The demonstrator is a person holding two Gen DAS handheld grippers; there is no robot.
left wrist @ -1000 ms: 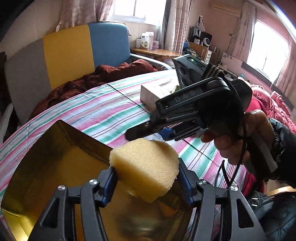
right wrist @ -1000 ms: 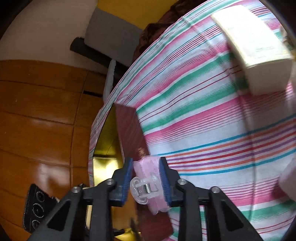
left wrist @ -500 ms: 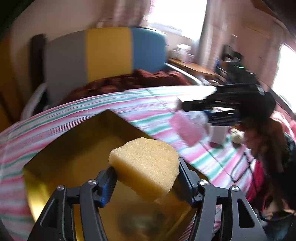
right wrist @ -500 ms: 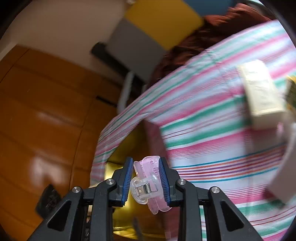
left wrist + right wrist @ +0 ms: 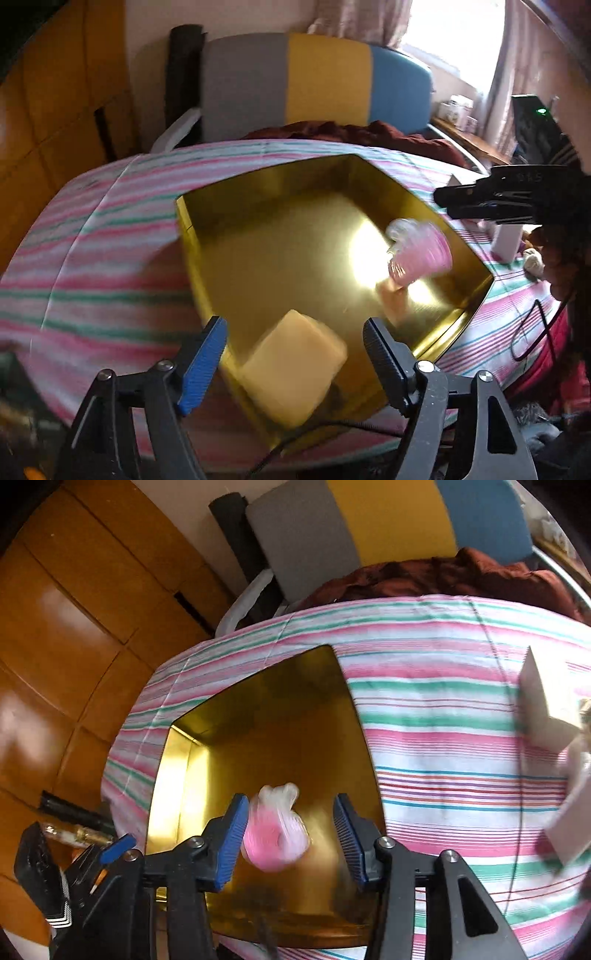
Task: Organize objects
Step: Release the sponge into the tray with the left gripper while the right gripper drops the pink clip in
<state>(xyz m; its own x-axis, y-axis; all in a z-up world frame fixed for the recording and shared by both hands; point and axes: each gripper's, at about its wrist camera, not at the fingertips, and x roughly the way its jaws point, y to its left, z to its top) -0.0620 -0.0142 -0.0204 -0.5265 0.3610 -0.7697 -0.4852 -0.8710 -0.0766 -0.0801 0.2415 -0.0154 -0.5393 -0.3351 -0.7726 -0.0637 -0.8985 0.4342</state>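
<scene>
A gold box [image 5: 266, 236] stands open on the striped tablecloth [image 5: 92, 266]. My left gripper [image 5: 293, 343] hangs over its near corner with its jaws opening. The yellow sponge [image 5: 291, 369] is loose between them, blurred, and touches neither pad. In the right wrist view my right gripper [image 5: 290, 823] is over the gold box [image 5: 280, 734], its jaws opening too. The pink hair clip [image 5: 275, 830] is blurred between the pads and free of them. From the left wrist view the pink clip [image 5: 419, 254] hangs in the air just below the right gripper [image 5: 454, 203], inside the box.
A white carton [image 5: 546, 709] lies on the cloth to the right of the box. Behind the table stands a chair [image 5: 325, 81] with a grey, yellow and blue back and a dark red cloth [image 5: 369, 133] on it. Wooden panelling [image 5: 74, 627] lies to the left.
Both grippers moved over the gold box and opened. The sponge left the left jaws and the pink clip left the right jaws; both are dropping into the box.
</scene>
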